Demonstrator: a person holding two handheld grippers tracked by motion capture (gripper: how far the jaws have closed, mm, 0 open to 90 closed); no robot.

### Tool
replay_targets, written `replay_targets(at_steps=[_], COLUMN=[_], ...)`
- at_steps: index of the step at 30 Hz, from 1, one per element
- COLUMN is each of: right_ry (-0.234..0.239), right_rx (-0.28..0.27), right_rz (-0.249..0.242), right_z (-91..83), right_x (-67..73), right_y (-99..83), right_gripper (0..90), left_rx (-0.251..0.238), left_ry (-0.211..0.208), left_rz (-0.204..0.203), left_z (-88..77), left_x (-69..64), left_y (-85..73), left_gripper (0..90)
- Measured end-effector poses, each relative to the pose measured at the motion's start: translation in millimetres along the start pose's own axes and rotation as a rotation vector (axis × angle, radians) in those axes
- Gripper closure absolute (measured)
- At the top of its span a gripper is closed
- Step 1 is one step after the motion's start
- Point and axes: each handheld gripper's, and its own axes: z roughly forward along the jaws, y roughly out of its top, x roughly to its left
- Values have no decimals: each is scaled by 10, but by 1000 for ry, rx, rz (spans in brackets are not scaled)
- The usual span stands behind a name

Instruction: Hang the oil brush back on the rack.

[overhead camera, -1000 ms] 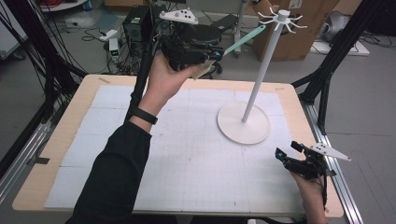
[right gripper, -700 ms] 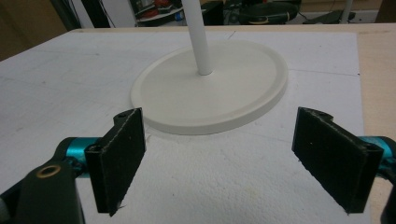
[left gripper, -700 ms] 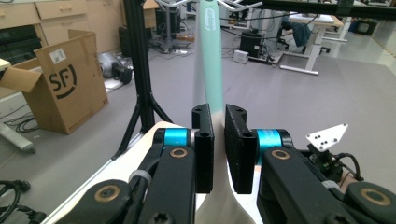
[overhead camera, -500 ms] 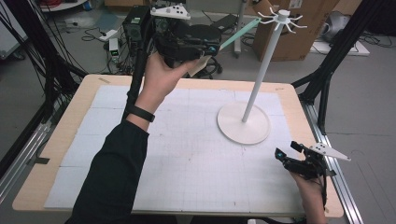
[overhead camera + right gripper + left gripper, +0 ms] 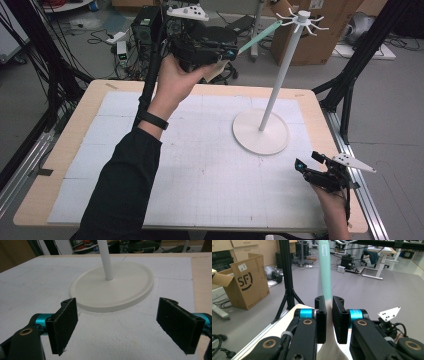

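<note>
My left gripper (image 5: 227,54) is clamped on the flat end of a slim mint-green utensil (image 5: 259,37), smooth plastic and gently tapered, held high with its far tip close to the hooks (image 5: 303,19) crowning the white stand (image 5: 276,82). I judge I'm at the hanging step; next I need a fine nudge to catch a thin curled hook. My right gripper (image 5: 312,170) rests low over the matte white bench (image 5: 200,180), jaws wide apart, holding nothing.
</note>
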Motion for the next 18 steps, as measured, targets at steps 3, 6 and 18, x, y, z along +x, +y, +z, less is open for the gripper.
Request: replay_targets(at_steps=[3,6,18], right_ry=[0,-1,1], right_rx=[0,2,5], right_rz=[1,1,5], right_z=[0,1,5], right_x=[-2,-2,4], right_y=[-1,-2,-4], right_gripper=[167,167,169], left_rx=[2,0,31], left_ry=[-1,-3,18], left_rz=[0,-1,-6], left_z=[2,0,79], left_x=[1,-1,-31], left_y=[-2,-1,-24], left_gripper=[824,824,801])
